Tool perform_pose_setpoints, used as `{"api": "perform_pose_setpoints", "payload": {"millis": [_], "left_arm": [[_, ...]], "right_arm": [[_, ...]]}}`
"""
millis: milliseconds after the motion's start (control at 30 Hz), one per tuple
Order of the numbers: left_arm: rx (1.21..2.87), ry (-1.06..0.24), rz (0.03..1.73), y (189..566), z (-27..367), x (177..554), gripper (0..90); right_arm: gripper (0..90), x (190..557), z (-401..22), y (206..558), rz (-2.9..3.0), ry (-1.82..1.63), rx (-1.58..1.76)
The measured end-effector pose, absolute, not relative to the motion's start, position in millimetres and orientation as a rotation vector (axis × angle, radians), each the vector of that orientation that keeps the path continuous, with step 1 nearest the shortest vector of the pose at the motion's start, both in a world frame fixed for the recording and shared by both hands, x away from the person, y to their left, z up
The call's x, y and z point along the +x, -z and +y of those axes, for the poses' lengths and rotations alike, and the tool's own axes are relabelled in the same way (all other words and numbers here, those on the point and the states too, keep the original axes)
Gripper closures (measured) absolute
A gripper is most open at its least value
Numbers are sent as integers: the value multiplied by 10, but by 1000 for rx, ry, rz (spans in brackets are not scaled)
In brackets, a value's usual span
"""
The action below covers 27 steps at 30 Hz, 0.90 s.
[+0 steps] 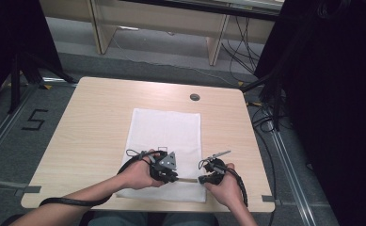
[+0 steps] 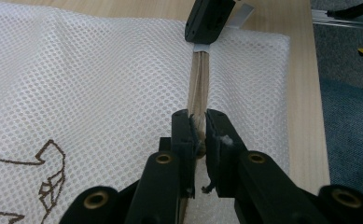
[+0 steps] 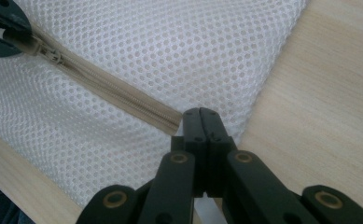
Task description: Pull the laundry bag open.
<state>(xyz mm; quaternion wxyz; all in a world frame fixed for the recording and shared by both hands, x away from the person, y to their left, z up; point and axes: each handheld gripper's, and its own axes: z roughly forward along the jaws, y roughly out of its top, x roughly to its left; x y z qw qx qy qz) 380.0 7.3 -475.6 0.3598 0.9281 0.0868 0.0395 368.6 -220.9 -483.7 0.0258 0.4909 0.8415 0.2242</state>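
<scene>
Both forearms reached in low over the near table (image 1: 96, 117) edge. The left gripper (image 2: 198, 131) was clamped on the beige zipper (image 2: 198, 88) of a white mesh bag (image 1: 166, 132). Just beyond, the right gripper (image 3: 200, 122) pinched the zipper's end, jaws closed.

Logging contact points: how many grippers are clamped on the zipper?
2: the left gripper is shut on the zipper near its slider, the right gripper at its end by the bag's edge.
</scene>
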Motion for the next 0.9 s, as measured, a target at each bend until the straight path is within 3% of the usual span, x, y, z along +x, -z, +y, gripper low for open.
{"api": "perform_pose_setpoints", "payload": {"millis": [900], "left_arm": [[2402,-97,238,4750,142,3795,819]], "right_arm": [[900,3696,-2222,4842,2603,-692,1481]]}}
